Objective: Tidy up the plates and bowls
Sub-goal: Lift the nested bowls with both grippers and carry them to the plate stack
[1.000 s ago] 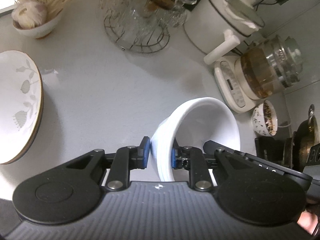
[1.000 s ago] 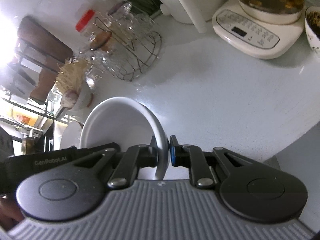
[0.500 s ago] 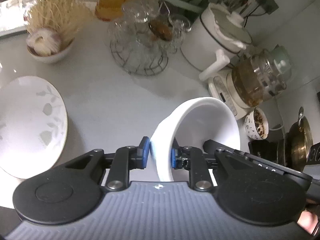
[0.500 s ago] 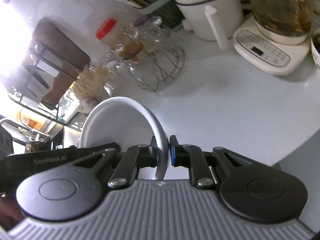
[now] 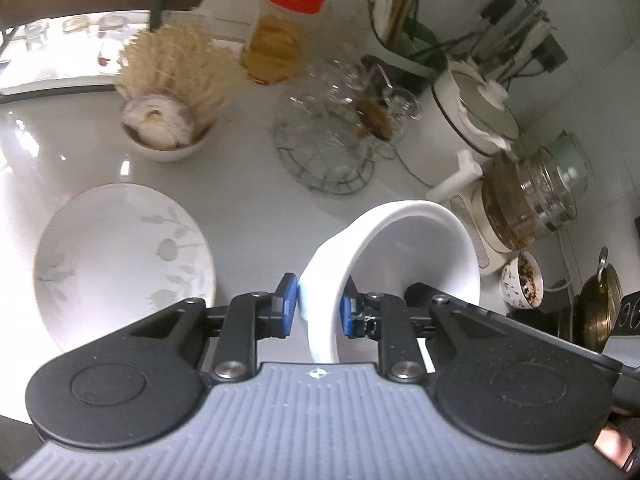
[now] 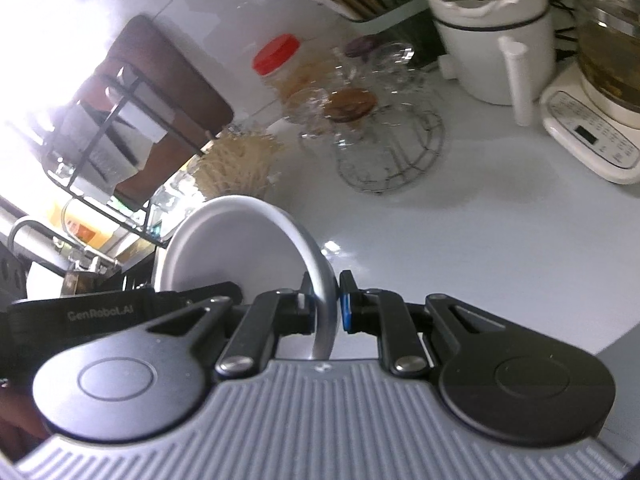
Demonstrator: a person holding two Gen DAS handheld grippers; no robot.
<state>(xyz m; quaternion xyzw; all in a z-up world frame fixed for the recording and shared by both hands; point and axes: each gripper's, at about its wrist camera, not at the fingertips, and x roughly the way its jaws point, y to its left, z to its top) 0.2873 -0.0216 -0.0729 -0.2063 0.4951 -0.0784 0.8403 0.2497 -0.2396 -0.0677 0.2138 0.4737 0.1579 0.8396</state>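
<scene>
My left gripper (image 5: 319, 306) is shut on the rim of a plain white bowl (image 5: 404, 256), held above the white counter with its opening turned right. My right gripper (image 6: 325, 308) is shut on the opposite rim of the same white bowl (image 6: 240, 248), with its opening turned left. A white plate with a grey leaf pattern (image 5: 120, 264) lies on the counter to the left of the left gripper.
At the back stand a small bowl of garlic and straw (image 5: 168, 128), a red-lidded jar (image 5: 276, 36), a wire rack of glasses (image 5: 332, 136), a white pot (image 5: 472, 120), a glass kettle on its base (image 5: 528, 208) and a patterned cup (image 5: 520, 280).
Both grippers have risen with the bowl, so more of the back wall and counter items shows. The leaf plate now lies lower and further from the left gripper's view centre.
</scene>
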